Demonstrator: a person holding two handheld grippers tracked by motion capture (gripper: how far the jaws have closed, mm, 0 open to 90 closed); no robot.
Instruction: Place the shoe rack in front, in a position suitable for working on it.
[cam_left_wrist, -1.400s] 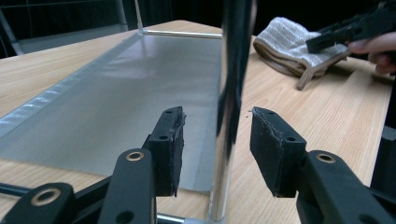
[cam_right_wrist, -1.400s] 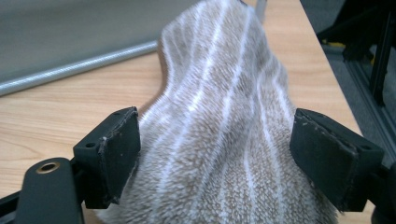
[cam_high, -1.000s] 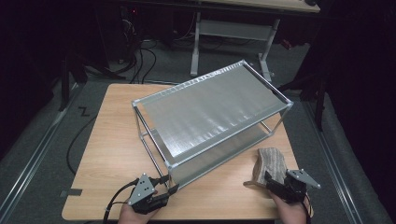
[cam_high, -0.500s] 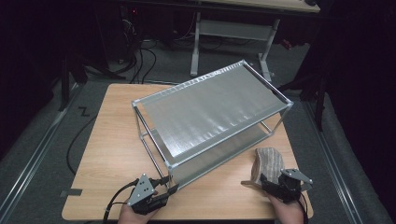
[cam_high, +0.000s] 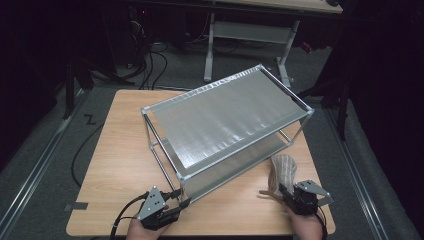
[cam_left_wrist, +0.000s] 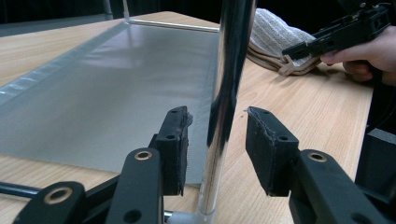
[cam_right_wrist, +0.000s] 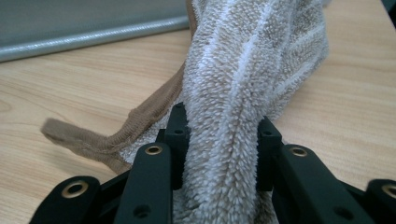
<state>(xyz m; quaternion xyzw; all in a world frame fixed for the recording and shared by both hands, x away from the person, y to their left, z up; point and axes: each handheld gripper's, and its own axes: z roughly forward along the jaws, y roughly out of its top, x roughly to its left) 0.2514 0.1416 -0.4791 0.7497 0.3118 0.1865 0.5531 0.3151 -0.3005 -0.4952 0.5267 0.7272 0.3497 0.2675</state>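
Observation:
A chrome two-tier rack with grey mesh shelves stands slantwise on the wooden table. My left gripper is open at the rack's near corner. The chrome corner post stands between its jaws, with a gap on each side. A folded beige-and-white towel lies on the table at the rack's right front. My right gripper is shut on its near end. The towel's brown hem trails off to the left on the wood.
The rack's lower shelf sits just above the tabletop. Bare wood lies left of the rack and along the front edge. Behind the table stands a desk with white legs, and cables run over the floor at left.
My right gripper has shifted slightly left toward the rack, taking the towel with it. The left gripper has stayed at the corner post.

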